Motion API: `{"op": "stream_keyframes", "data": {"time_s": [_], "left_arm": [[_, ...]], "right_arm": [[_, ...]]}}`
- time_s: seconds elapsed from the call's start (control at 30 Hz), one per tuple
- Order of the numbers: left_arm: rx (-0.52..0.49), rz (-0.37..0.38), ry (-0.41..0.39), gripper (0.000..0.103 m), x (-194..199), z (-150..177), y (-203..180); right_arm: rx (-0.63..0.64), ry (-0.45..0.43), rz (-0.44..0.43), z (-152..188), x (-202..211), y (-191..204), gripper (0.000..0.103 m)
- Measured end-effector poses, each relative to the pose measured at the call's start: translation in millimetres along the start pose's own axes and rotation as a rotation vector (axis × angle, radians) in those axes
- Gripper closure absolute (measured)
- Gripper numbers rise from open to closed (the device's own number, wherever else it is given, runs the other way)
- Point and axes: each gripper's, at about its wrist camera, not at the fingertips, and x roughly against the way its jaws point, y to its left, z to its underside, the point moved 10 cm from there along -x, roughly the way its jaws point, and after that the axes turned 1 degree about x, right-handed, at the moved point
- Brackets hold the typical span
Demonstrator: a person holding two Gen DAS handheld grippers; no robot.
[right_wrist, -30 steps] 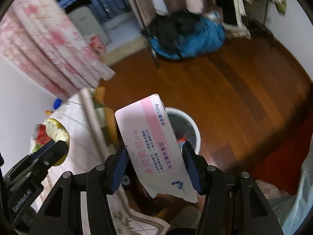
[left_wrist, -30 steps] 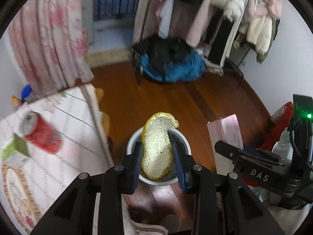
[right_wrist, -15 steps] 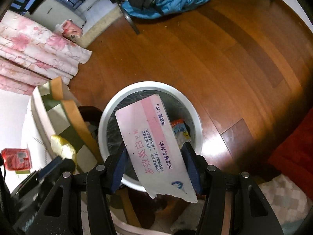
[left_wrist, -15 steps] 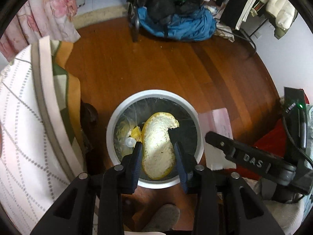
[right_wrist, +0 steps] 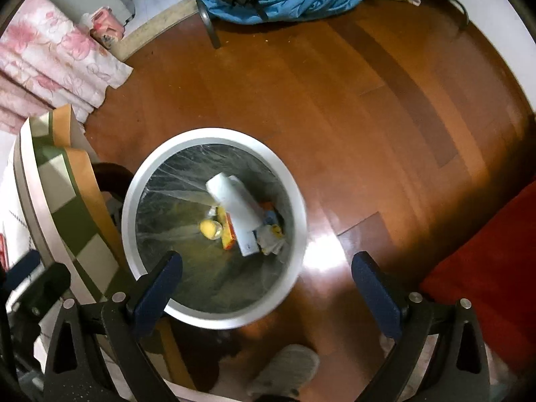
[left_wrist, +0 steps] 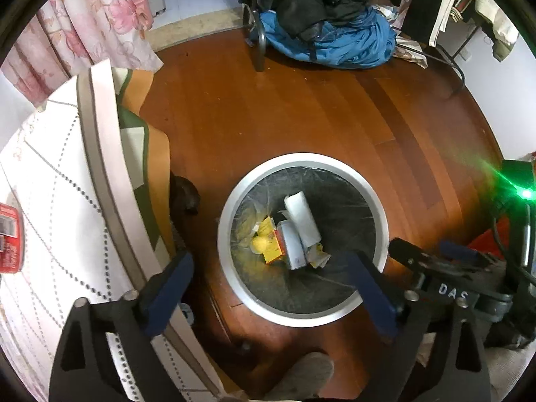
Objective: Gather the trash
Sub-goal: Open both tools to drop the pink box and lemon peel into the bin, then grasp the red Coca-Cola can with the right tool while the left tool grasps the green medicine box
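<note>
We look down into a round white trash bin (left_wrist: 303, 318) with a clear plastic bag lining it, and the trash sits at the bottom. On top lies a long pale box (left_wrist: 301, 216), tipped so one end leans up against the bag. Under it we see a small orange and yellow pack (left_wrist: 272, 241), a yellow peel (left_wrist: 258, 244) beside it, and some crumpled paper (left_wrist: 318, 256) near the box's low end. In the right view the same pale box (right_wrist: 236, 212) lies across the middle of the bin (right_wrist: 214, 135), with the yellow peel (right_wrist: 209, 229) to its left. Our left gripper (left_wrist: 269, 289) hangs over the bin with its blue fingers spread wide and nothing between them. Our right gripper (right_wrist: 268, 286) is spread wide too and holds nothing; it sits over the bin's near right rim and the floor. The bin stands on a brown wood floor (left_wrist: 284, 110). Just left of the bin is the edge of a table with a white dotted cloth (left_wrist: 50, 201), and a red can (left_wrist: 8, 238) lies at the cloth's left edge. Far across the floor is a heap of blue and black clothes (left_wrist: 328, 37), and pink flower curtains (left_wrist: 83, 23) hang at the far left. A grey slipper (left_wrist: 298, 377) shows at the bottom, close to the bin.
</note>
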Motion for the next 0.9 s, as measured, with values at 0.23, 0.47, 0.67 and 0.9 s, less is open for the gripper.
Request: {"op": "stream_keyframes", "data": {"time_s": [0.23,0.47,0.67,0.9], "left_arm": [[-0.004,-0.012,-0.027,0.004,16.3,-1.5,-0.1],[-0.008,-0.029,-0.067,0.003,45.4,-1.7,2.1],[-0.015,-0.031,-0.105,0.003,76.0,2.8,4.4],[-0.015,-0.022,-0.164,0.003,120.4,13.5,7.7]], "right_arm": [[0.041,-0.037,0.052,7.9,35.0,0.0,0.001],[0.044,-0.084,0.061,15.9,73.2,0.9,0.001],[0.053,-0.136,0.063,28.0,116.6,4.4,0.001],[0.055,-0.202,0.063,46.7,170.9,10.1,0.001]]}}
